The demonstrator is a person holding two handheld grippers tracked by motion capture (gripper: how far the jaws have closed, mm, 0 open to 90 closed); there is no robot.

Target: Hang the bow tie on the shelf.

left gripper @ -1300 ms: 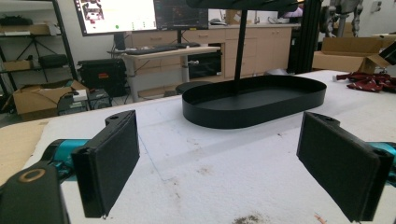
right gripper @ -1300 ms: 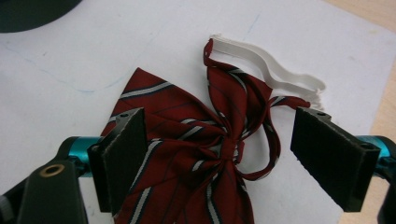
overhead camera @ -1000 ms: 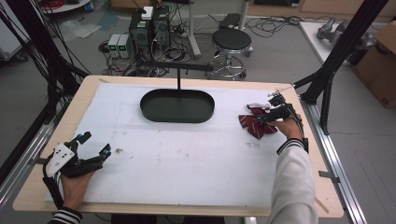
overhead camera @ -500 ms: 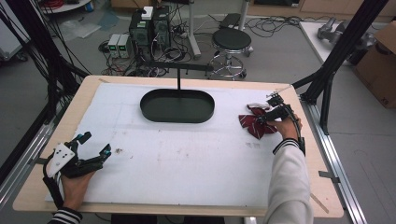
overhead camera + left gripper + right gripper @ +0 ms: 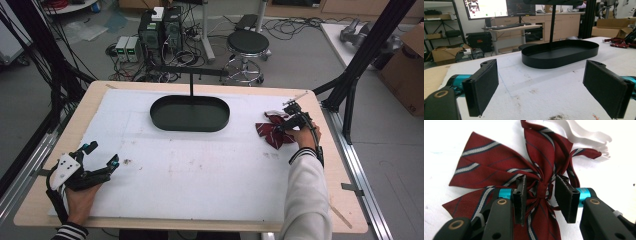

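Note:
A dark red bow tie (image 5: 267, 132) with grey stripes lies flat on the white mat at the table's right side. My right gripper (image 5: 281, 127) reaches down on it. In the right gripper view its jaws (image 5: 540, 192) have just been closing and now pinch the gathered cloth at the knot of the bow tie (image 5: 499, 167), one pad on each side. A white strap (image 5: 584, 135) trails from the tie's far side. My left gripper (image 5: 104, 153) rests near the front left corner, open, with nothing between its pads (image 5: 484, 85).
A black oval tray (image 5: 165, 122) sits at the back middle of the mat, with a thin black post (image 5: 191, 85) rising behind it. In the left gripper view the tray (image 5: 559, 58) lies straight ahead. Black frame legs stand at both table sides.
The right gripper's jaws have narrowed onto the bow tie's knot, with the hand barely shifting. The left hand and gripper have stayed put.

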